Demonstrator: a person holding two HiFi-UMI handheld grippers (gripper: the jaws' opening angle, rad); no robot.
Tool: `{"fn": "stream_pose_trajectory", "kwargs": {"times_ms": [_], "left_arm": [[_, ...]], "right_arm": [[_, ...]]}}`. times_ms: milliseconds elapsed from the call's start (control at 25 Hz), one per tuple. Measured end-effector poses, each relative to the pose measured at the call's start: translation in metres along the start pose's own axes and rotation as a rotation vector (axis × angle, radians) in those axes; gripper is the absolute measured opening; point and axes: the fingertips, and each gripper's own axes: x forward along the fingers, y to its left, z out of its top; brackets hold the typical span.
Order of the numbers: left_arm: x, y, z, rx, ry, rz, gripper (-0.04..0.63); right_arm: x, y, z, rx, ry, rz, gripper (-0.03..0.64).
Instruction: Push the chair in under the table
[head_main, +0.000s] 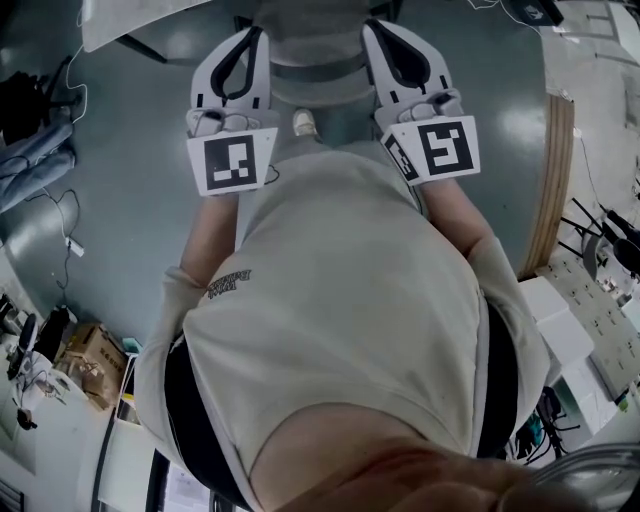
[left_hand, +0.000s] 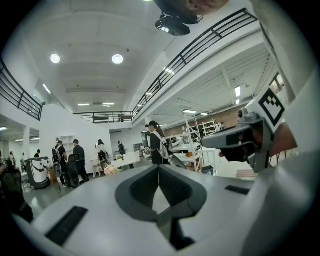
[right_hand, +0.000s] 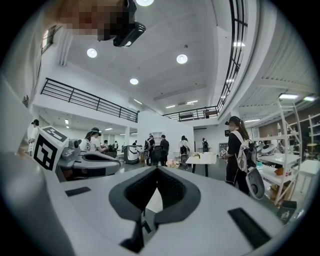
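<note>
I make out no chair in any view. In the head view a white table top (head_main: 140, 22) shows at the upper left edge. My left gripper (head_main: 245, 45) and right gripper (head_main: 388, 42) are held side by side at chest height over the grey floor (head_main: 130, 150), both shut with nothing between the jaws. In the left gripper view the shut left gripper (left_hand: 159, 169) points level into a big hall, with the right gripper (left_hand: 245, 140) at its right. From the right gripper view, the shut right gripper (right_hand: 157, 170) faces the same hall, the left gripper (right_hand: 82, 162) beside it.
Several people stand in the hall; one with a backpack (right_hand: 239, 150) is near the right. A white table (right_hand: 202, 161) stands ahead. Boxes and cables (head_main: 90, 360) lie at the lower left, a wooden-edged panel (head_main: 550, 180) at the right, and shelving (left_hand: 197, 135) beyond.
</note>
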Motion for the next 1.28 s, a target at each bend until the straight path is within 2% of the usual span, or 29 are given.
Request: {"fn": "stream_pose_trajectory", "kwargs": {"times_ms": [280, 600, 800, 1000, 1120, 1240, 1280], "left_arm": [[0.018, 0.011, -0.002, 0.010, 0.002, -0.045, 0.011], [0.034, 0.009, -0.013, 0.018, 0.054, -0.070, 0.011], [0.042, 0.000, -0.016, 0.007, 0.109, -0.064, 0.011], [0.050, -0.010, -0.034, 0.062, 0.173, -0.085, 0.011], [0.054, -0.020, -0.052, 0.087, 0.244, -0.148, 0.011], [0.056, -0.039, -0.068, 0.016, 0.304, -0.296, 0.013], [0.057, -0.046, -0.075, 0.025, 0.337, -0.342, 0.014]], "right_arm": [[0.020, -0.005, 0.002, 0.005, 0.002, -0.024, 0.009], [0.026, -0.022, -0.005, -0.001, 0.034, -0.011, 0.009], [0.025, -0.036, -0.012, -0.004, 0.065, 0.019, 0.009], [0.023, -0.049, -0.031, 0.009, 0.117, 0.063, 0.011], [0.026, -0.048, -0.045, -0.091, 0.174, 0.108, 0.011], [0.029, -0.043, -0.066, -0.130, 0.254, 0.192, 0.012], [0.030, -0.042, -0.075, -0.140, 0.286, 0.216, 0.012]]}}
